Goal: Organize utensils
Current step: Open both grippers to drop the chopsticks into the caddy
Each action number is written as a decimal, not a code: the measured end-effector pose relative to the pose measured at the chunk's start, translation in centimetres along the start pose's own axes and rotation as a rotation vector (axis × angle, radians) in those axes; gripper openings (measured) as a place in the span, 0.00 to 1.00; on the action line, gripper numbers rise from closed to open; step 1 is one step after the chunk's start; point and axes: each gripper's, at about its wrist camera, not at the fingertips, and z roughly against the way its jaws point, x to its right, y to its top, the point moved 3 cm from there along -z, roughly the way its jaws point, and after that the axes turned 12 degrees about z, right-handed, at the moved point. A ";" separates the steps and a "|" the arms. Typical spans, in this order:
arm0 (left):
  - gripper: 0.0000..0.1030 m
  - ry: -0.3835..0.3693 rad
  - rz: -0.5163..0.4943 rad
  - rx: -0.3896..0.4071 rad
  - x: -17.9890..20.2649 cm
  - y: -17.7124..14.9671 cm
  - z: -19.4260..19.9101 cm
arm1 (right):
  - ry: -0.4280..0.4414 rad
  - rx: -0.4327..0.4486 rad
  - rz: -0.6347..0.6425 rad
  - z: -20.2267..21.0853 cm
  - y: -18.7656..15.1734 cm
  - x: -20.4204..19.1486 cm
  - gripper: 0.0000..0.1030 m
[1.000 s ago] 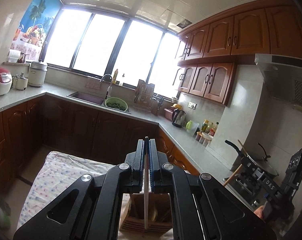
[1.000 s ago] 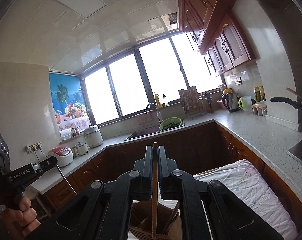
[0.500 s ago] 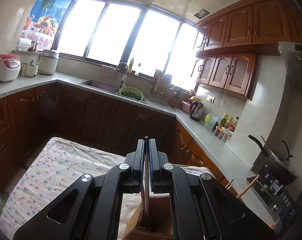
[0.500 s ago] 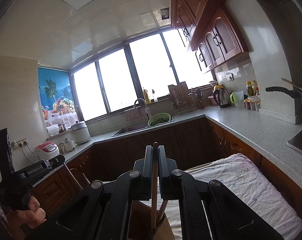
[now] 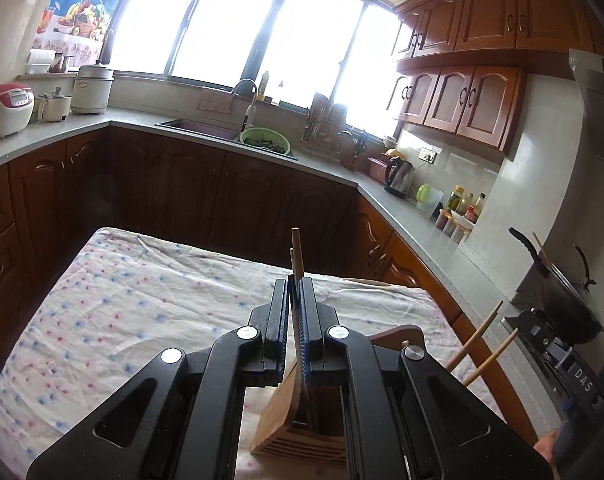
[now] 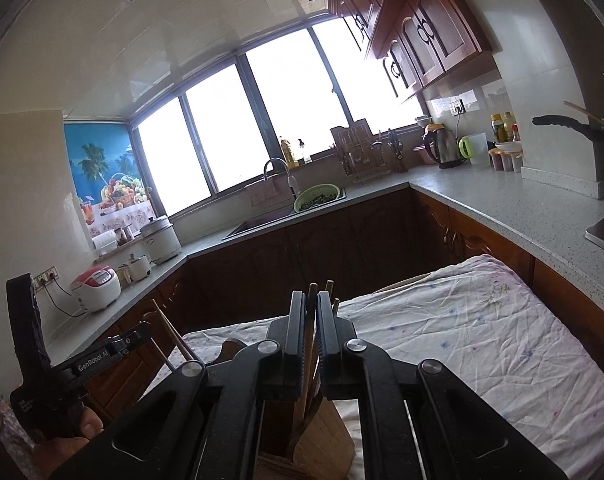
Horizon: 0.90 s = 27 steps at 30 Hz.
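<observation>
Two slim wooden chopsticks (image 5: 297,254) upright in bamboo holder (image 5: 286,420).

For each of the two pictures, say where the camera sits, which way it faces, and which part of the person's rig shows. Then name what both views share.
Left wrist: rides the left gripper, faces the window, chopstick pinched above the wooden holder; right gripper at far right.
Right wrist: rides the right gripper, faces the window, pinching a chopstick; the left hand shows.
Shared: green colander, kettle, cloth-covered table.
</observation>
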 end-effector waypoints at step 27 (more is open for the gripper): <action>0.90 0.142 0.047 -0.141 -6.8 -6.7 9.9 | 0.051 -0.104 -0.121 9.2 -5.7 1.7 0.84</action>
